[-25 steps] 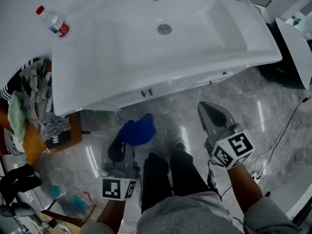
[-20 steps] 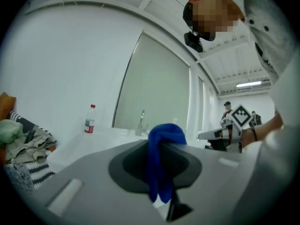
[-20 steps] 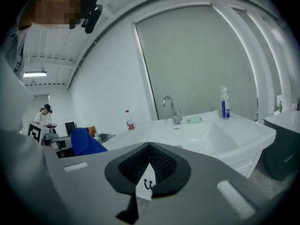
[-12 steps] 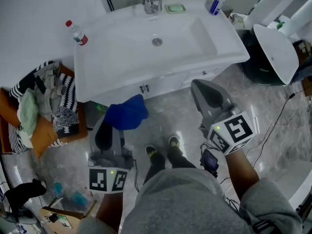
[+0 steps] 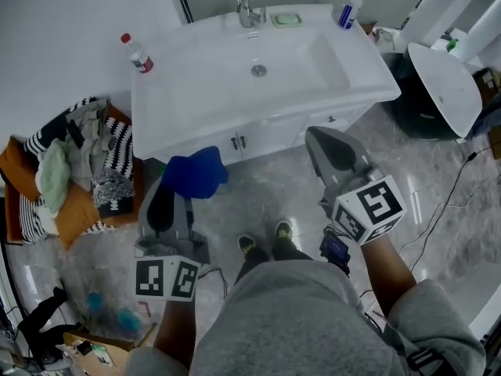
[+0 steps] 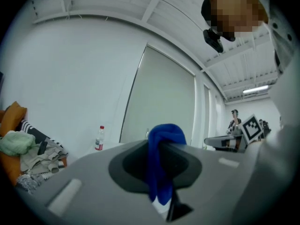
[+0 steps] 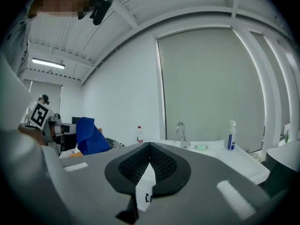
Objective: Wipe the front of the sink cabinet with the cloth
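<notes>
the left gripper (image 5: pixel 168 198) is clamped on a blue cloth (image 5: pixel 194 172); its own view shows the fabric pinched between the two jaws and bunching up over their tips. in the head view the cloth hangs in the air near the left end of the sink cabinet front (image 5: pixel 270 134). it looks short of the white doors, not pressed against them, though i cannot rule out a light touch from this steep angle.

the right gripper (image 5: pixel 335 157) sits off to the right with its jaws drawn together on nothing, raised before the right part of the cabinet and apart from it.

beyond the claws, the two small door handles (image 5: pixel 237 142) show at the middle of the front. above them is the white sink (image 5: pixel 200 92) with its tap (image 5: pixel 245 6) at the far edge, a green soap dish (image 5: pixel 287 19) beside the tap, a spray bottle (image 5: pixel 350 5) at the far right corner and a water bottle (image 5: pixel 137 53) at the far left. a heap of laundry (image 5: pixel 70 171) lies on the floor to the left of the cabinet. my operator's shoes (image 5: pixel 262 243) stand on the marble floor (image 5: pixel 266 194), near the doors.

as i judge it, the cloth is in hand and brought up, but the wipe itself has not begun. no part of the front shows as done, so the whole face, left to right, remains.
</notes>
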